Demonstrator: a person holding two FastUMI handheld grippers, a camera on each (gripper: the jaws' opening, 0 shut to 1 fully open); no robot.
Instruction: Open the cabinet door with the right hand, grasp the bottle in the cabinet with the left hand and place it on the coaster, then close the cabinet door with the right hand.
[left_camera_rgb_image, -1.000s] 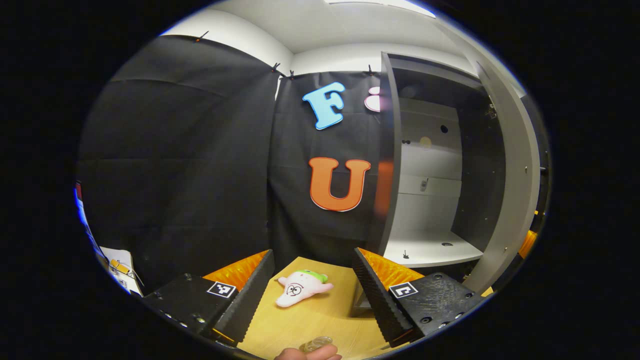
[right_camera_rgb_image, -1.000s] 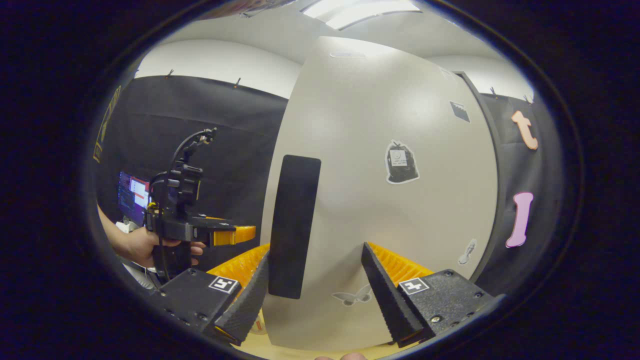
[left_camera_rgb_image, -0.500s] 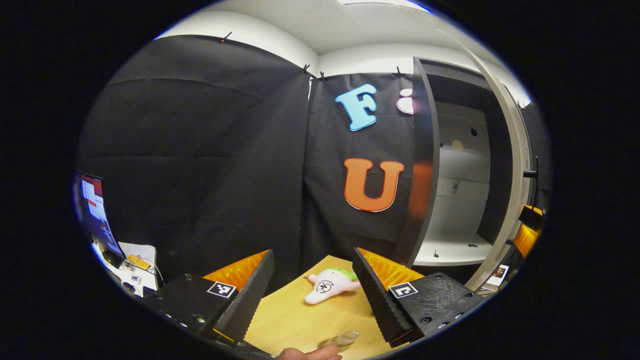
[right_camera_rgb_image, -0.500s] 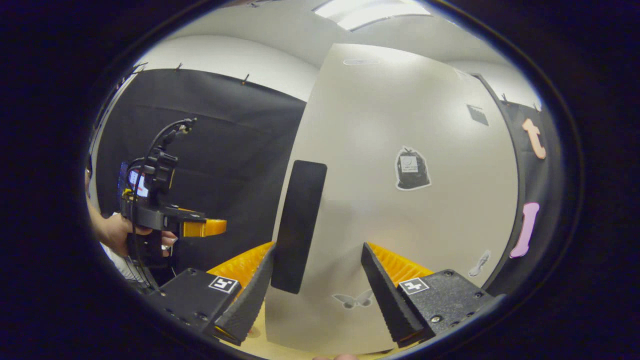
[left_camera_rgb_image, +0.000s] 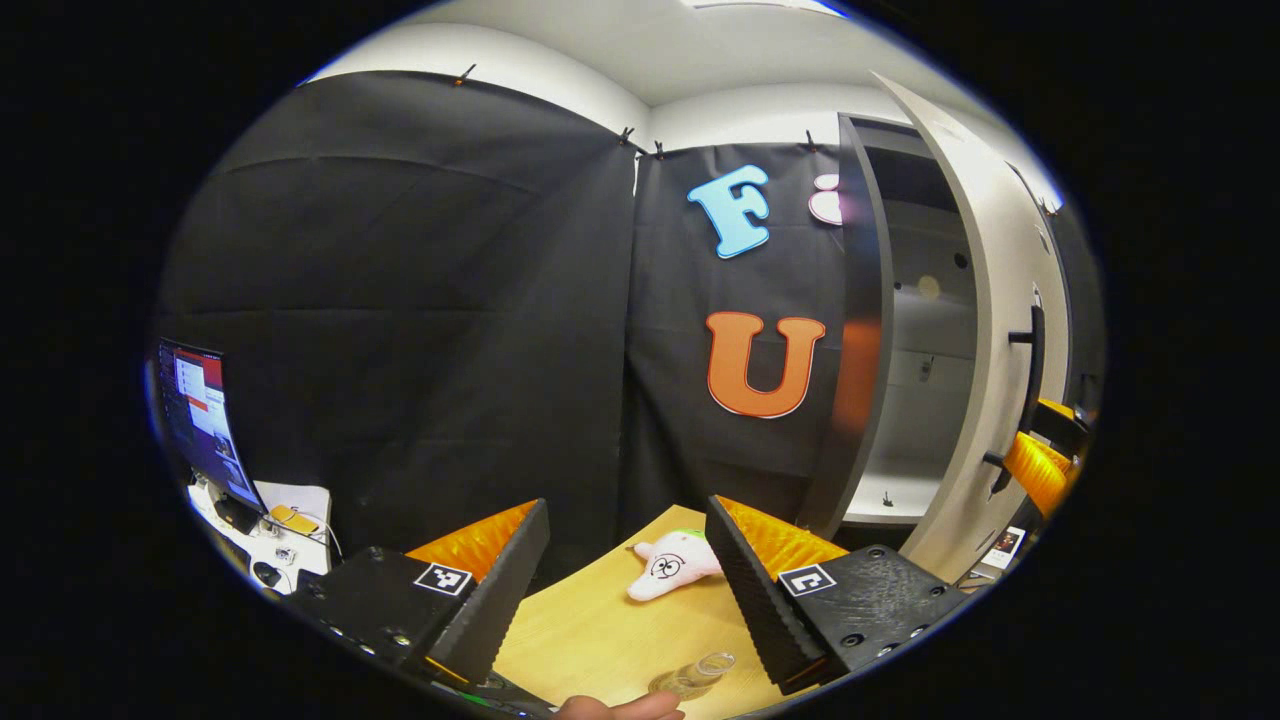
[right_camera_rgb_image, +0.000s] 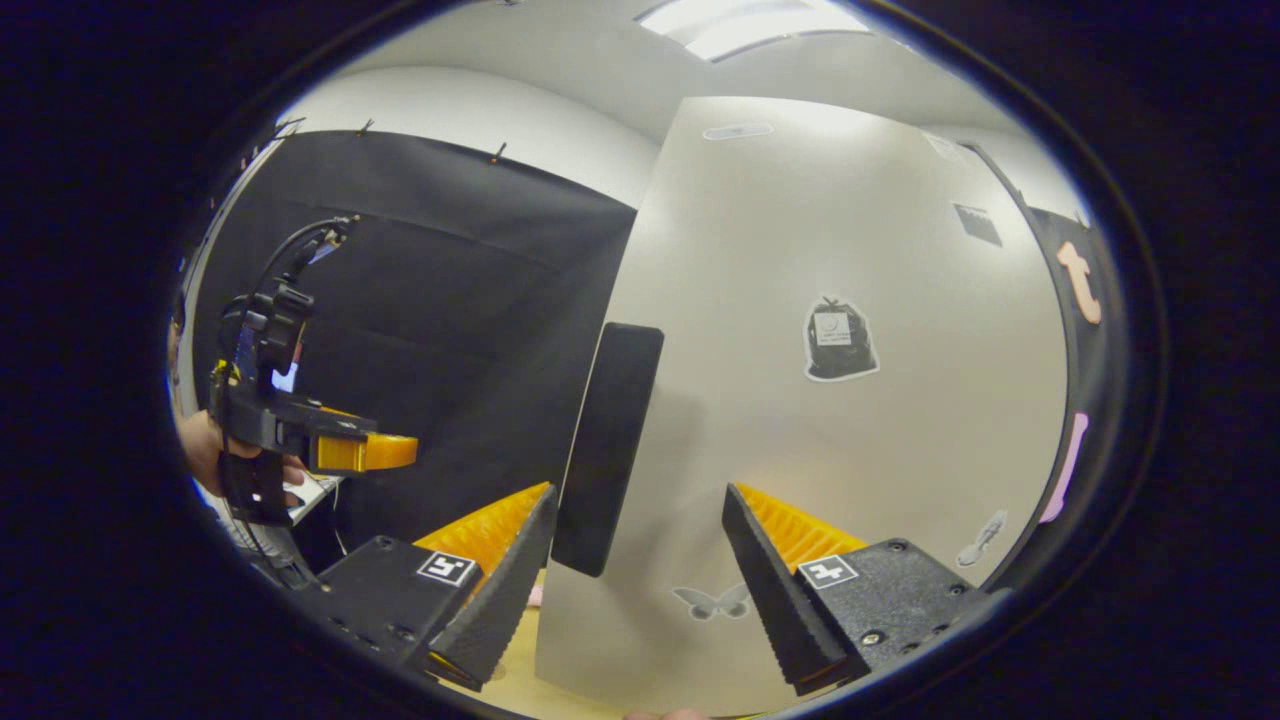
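Note:
The pale cabinet door (right_camera_rgb_image: 840, 400) stands partly open, its black handle (right_camera_rgb_image: 608, 445) just ahead of my right gripper (right_camera_rgb_image: 640, 500). That gripper is open, and the handle's lower end lies close to its left finger, not clamped. In the left gripper view the door (left_camera_rgb_image: 985, 330) covers much of the cabinet (left_camera_rgb_image: 905, 400), whose white shelf shows behind it. A small clear bottle (left_camera_rgb_image: 692, 677) stands on the wooden table (left_camera_rgb_image: 590, 630) below my left gripper (left_camera_rgb_image: 626, 530), which is open and holds nothing. Whether the bottle rests on a coaster is hidden.
A pale plush toy (left_camera_rgb_image: 668, 565) lies on the table between the left fingers. A monitor (left_camera_rgb_image: 200, 415) and small items sit far left. In the right gripper view a hand holds the left gripper (right_camera_rgb_image: 300, 440) off to the left.
The cabinet door has swung further toward shut, narrowing the view of the shelves. The left gripper has drawn back and to the left, away from the cabinet. Both grippers stayed open.

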